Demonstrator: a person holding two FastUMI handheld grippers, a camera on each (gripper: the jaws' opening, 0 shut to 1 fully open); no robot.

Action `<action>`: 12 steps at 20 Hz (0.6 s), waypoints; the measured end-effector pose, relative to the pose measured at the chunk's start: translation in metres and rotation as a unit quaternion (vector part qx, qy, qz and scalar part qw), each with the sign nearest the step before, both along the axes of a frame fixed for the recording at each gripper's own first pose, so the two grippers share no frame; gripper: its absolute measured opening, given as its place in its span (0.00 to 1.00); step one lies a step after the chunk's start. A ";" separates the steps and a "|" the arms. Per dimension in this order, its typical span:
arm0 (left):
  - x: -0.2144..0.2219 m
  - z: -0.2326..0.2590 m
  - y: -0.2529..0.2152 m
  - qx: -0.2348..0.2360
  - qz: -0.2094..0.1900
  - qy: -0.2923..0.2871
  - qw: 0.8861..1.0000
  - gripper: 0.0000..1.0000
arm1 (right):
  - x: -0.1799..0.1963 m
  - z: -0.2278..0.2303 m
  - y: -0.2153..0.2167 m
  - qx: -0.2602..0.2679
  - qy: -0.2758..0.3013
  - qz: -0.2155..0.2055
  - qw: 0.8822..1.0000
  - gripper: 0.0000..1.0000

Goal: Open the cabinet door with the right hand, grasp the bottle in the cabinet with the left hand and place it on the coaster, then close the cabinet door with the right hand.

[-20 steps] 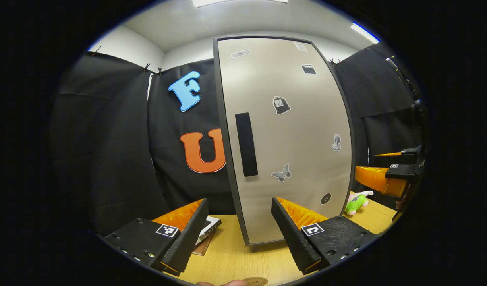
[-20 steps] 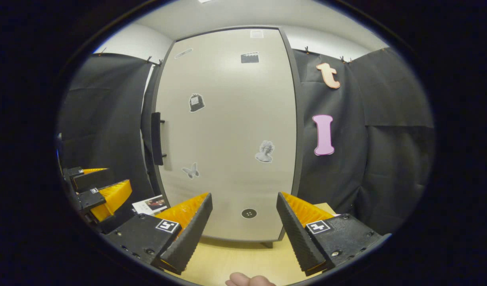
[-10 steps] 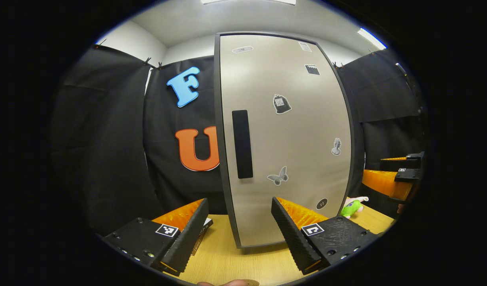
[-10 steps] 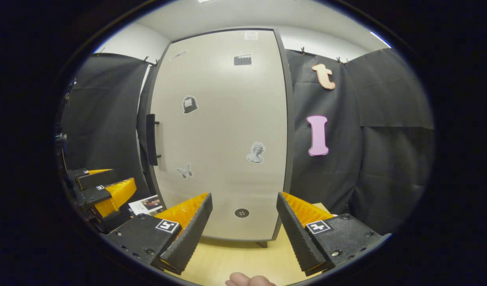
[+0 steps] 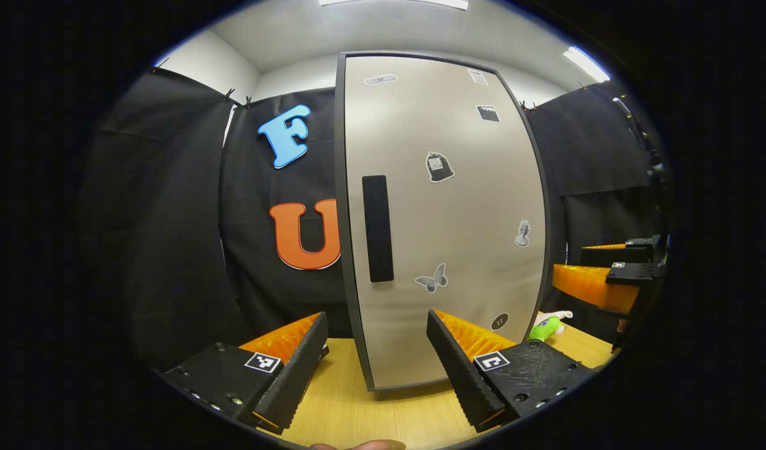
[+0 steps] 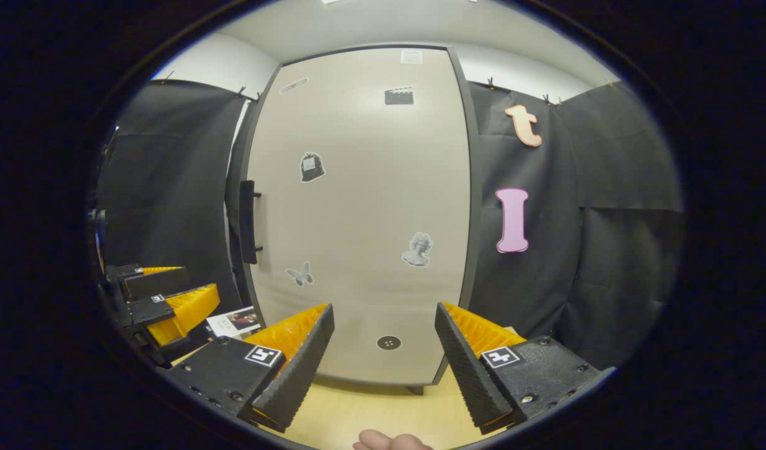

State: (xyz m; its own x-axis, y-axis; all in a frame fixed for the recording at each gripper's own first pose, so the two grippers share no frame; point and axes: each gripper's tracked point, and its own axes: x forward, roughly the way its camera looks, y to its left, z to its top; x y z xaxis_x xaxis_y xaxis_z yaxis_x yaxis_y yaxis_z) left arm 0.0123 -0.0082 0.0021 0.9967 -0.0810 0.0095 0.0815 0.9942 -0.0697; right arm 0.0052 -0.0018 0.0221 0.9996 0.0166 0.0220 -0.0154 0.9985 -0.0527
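Wooden table (image 5: 358, 412), closed cabinet door (image 6: 358, 212), green plush toy (image 5: 543, 327), booklet (image 6: 235, 322)

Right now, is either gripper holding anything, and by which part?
Nothing is held. The left gripper and right gripper are both open and empty, short of the closed cabinet door.

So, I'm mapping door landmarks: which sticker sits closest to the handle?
The butterfly sticker, just right of the black handle's lower end; the others sit farther right.
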 end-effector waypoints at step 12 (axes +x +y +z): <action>-0.067 -0.024 0.047 0.041 0.037 0.016 0.998 0.96 | 0.049 0.037 0.103 -0.055 -0.054 0.093 0.993 1.00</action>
